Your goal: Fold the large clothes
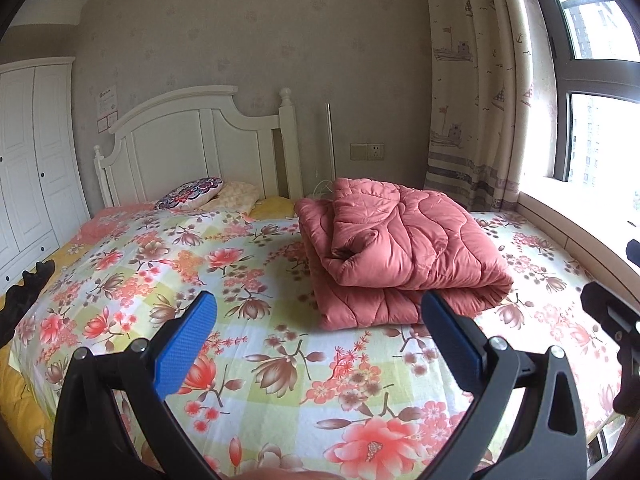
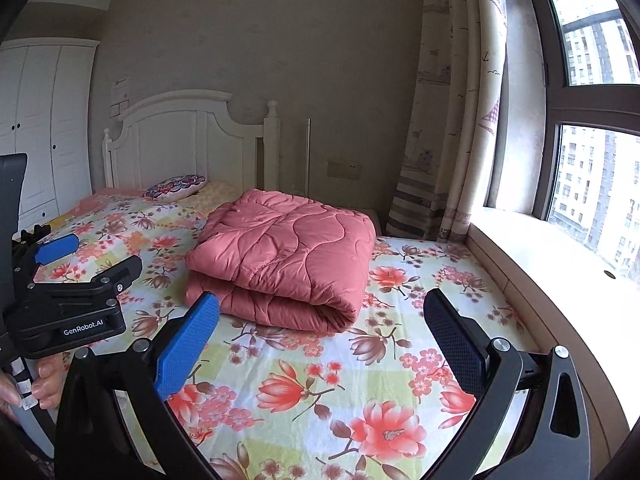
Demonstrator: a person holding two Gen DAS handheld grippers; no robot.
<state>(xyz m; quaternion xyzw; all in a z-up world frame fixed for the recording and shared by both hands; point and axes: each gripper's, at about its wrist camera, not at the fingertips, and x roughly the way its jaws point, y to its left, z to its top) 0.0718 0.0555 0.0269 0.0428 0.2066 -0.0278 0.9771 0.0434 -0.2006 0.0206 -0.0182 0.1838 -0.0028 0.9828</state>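
Observation:
A folded salmon-pink quilted comforter (image 1: 400, 248) lies in a thick bundle on the floral bed sheet (image 1: 248, 280), toward the window side. The right wrist view shows the same comforter (image 2: 288, 256) with its rounded fold facing me. My left gripper (image 1: 320, 320) hovers open just in front of the bundle, its blue pads (image 1: 188, 344) wide apart and empty. My right gripper (image 2: 320, 320) is also open and empty, short of the comforter's near edge. At the left of the right wrist view, the left gripper (image 2: 80, 264) is held by a hand (image 2: 44, 380).
A white headboard (image 1: 192, 136) and two pillows (image 1: 192, 194) stand at the far end of the bed. A white wardrobe (image 1: 28, 168) is on the left. Patterned curtains (image 1: 480, 88), a window (image 2: 592, 120) and its ledge (image 2: 552, 272) line the right side.

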